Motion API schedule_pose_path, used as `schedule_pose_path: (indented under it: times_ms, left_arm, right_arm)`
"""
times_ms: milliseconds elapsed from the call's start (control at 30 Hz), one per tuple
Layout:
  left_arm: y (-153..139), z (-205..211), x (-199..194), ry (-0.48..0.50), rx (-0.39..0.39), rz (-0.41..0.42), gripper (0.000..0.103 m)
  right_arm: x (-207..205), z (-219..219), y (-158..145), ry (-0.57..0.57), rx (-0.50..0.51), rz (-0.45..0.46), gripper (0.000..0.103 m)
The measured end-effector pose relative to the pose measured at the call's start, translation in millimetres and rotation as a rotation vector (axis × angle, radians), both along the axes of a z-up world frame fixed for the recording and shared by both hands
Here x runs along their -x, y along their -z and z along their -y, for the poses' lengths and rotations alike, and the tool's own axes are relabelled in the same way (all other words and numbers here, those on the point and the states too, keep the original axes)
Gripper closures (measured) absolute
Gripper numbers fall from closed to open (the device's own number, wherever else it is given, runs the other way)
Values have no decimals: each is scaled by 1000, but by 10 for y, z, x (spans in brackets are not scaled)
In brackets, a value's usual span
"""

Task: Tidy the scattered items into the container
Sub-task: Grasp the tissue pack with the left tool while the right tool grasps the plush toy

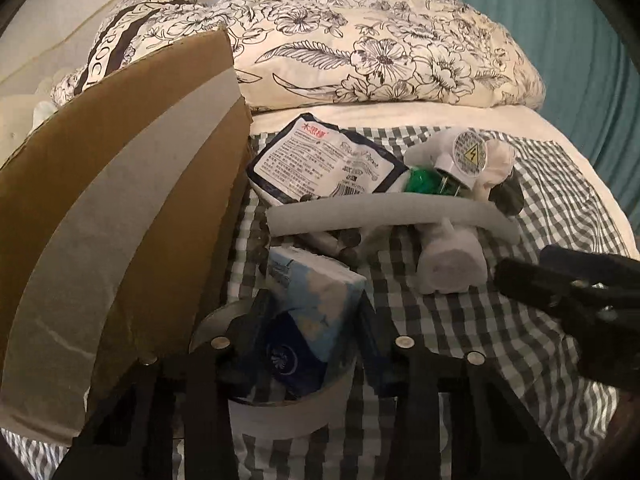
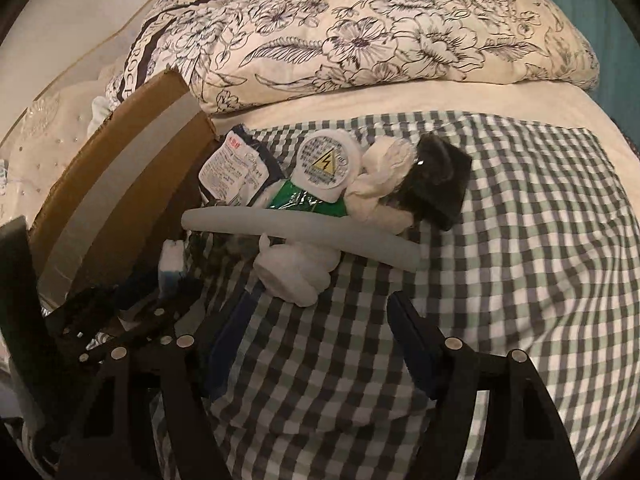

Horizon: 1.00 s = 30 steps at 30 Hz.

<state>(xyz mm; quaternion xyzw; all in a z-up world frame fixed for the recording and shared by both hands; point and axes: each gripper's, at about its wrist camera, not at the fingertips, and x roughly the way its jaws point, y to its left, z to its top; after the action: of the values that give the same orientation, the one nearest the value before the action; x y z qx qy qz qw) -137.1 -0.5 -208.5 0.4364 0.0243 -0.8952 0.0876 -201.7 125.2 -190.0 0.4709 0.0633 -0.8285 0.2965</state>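
My left gripper point(image 1: 312, 312) is shut on a blue and white tissue pack point(image 1: 316, 280), which stands over a white tape roll point(image 1: 288, 412). To its left stands the brown cardboard box point(image 1: 120, 220), flap raised. My right gripper point(image 2: 322, 304) hangs open over the checked cloth point(image 2: 520, 280) with nothing between its fingers. Just beyond its tips lies a white rolled bundle point(image 2: 296, 272). Behind that are a grey foam tube point(image 2: 300, 232), a white plug with a yellow warning label point(image 2: 324, 164), a green packet point(image 2: 304, 200), a wipes packet point(image 2: 236, 172) and a black pad point(image 2: 436, 188).
A floral quilt point(image 1: 380, 48) is heaped along the far side of the bed. A teal curtain point(image 1: 580, 60) hangs at the right. The right gripper's dark body point(image 1: 560, 292) reaches in from the right of the left wrist view. The bed edge curves down at the right.
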Motion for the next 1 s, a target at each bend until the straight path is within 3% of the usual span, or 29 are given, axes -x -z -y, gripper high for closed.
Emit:
schedule_pose_path:
  times_ms: [100,467,700,800,1000]
  left_arm:
    - [-22,4,-18,-5,-5,-9,70]
    - [-86,47,-65,22,-59,-23,74]
    - [-98,44,-82,28,-53,-26,75]
    - [-104,37,-92,27,-45,-28,75]
    - [-124,43,-125,16,-36,-30,75]
  right_arm:
    - [22,68,62,-10,-3,9,33]
    - [153,270,304,-16,-14,33,33]
    - [169,407,348,-16,-49,-6,33]
    - [184,394,350,5,-49,-14,46]
    - [166,367,296,21,-49,-13,50]
